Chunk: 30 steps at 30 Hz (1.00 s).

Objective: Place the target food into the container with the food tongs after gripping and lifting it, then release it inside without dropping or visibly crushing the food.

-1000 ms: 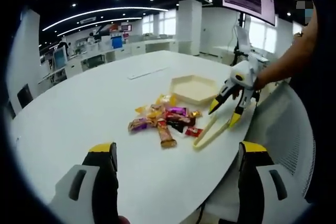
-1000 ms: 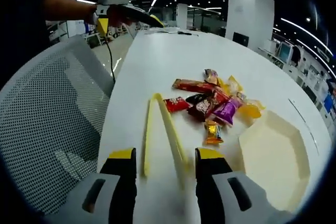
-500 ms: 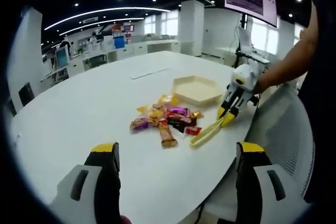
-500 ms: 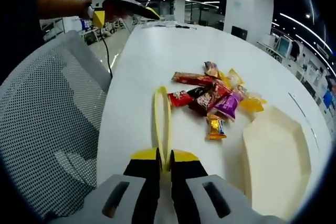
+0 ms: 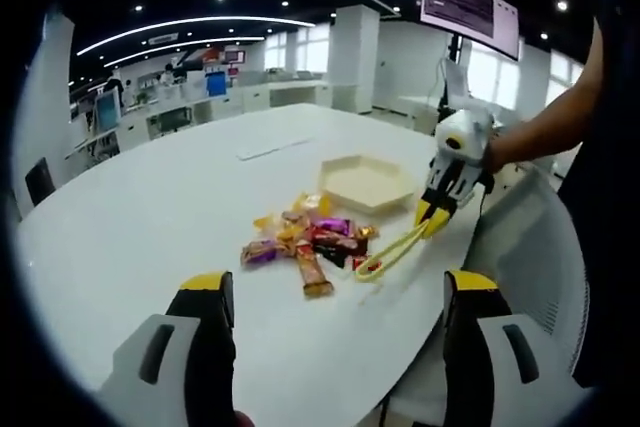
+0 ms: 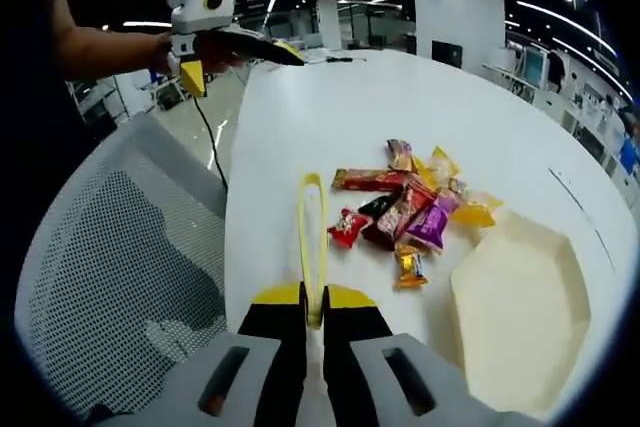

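Note:
A pile of several wrapped candies (image 6: pixel 405 209) lies on the white table (image 6: pixel 400 97), with a pale hexagonal container (image 6: pixel 515 312) beside it. My right gripper (image 6: pixel 313 309) is shut on the near end of the yellow food tongs (image 6: pixel 312 232), which are squeezed narrow and reach toward a red candy (image 6: pixel 349 227) at the pile's edge. In the left gripper view the right gripper (image 5: pixel 432 217) holds the tongs (image 5: pixel 392 252) slanted down next to the candies (image 5: pixel 305 237), near the container (image 5: pixel 365 182). My left gripper (image 5: pixel 335 332) is open and holds nothing, back from the pile; it hangs over the table's far end (image 6: pixel 241 65).
A grey mesh chair (image 6: pixel 110 277) stands against the table edge beside the right gripper, also seen as a chair back (image 5: pixel 525 242). A person's forearm (image 5: pixel 545 127) holds the right gripper. Desks and a screen (image 5: pixel 468 2) stand far behind.
The right gripper, open around the tongs a second ago, shut on them and has raised them off the table. The left gripper stayed open and barely moved.

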Tool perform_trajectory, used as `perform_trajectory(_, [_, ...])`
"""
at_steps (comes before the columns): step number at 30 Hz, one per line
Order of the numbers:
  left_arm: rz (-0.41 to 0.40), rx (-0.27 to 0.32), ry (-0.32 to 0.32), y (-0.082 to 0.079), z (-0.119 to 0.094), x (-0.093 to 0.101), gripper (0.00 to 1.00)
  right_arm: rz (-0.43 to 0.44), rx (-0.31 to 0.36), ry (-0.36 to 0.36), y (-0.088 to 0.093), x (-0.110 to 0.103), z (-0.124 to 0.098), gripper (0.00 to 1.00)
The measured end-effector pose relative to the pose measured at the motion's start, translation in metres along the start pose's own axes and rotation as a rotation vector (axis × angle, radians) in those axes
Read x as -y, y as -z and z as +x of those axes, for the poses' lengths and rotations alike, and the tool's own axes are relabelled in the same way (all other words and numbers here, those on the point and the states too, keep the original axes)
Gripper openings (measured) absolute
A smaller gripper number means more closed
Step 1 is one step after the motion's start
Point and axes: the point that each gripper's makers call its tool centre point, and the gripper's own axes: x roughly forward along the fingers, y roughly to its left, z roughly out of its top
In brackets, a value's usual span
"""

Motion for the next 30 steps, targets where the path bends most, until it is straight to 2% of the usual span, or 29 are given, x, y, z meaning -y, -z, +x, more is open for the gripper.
perform_trajectory(6, [-0.016,0.041,0.064,-0.020,0.005,0.006,0.79,-0.002,0.083,0.023,-0.033,0.004,-0.023,0.03])
perform_trajectory(10, [-0.003,0.058,0.101,-0.037,0.006,0.009,0.77,-0.014,0.167,0.033,-0.068,0.005,-0.047,0.03])
perform_trajectory(13, [-0.023,0.111,0.151,-0.058,0.005,0.015,0.76,-0.032,0.208,0.043,-0.089,0.006,-0.063,0.03])
perform_trajectory(16, [-0.024,0.170,0.220,-0.086,0.003,0.025,0.71,-0.032,0.285,0.045,-0.119,0.007,-0.081,0.03])
perform_trajectory(18, [-0.010,0.210,0.208,-0.104,0.004,0.024,0.76,-0.029,0.313,0.043,-0.133,0.007,-0.090,0.03])
perform_trajectory(20, [-0.043,0.249,0.250,-0.119,0.003,0.029,0.74,-0.049,0.351,0.043,-0.151,0.006,-0.101,0.03])
perform_trajectory(22, [-0.038,0.291,0.277,-0.138,0.002,0.032,0.72,-0.036,0.415,0.016,-0.172,0.000,-0.112,0.03])
perform_trajectory(23, [-0.048,0.319,0.314,-0.150,0.000,0.038,0.71,-0.029,0.442,0.008,-0.181,-0.001,-0.118,0.03])
perform_trajectory(25, [-0.073,0.369,0.379,-0.170,-0.005,0.047,0.65,-0.042,0.440,0.013,-0.191,-0.003,-0.122,0.04])
perform_trajectory(27, [-0.062,0.409,0.387,-0.185,-0.006,0.048,0.60,-0.061,0.454,0.001,-0.202,-0.006,-0.126,0.04])
perform_trajectory(30, [-0.036,0.404,0.435,-0.195,-0.006,0.060,0.54,-0.069,0.483,-0.021,-0.219,-0.010,-0.133,0.04])
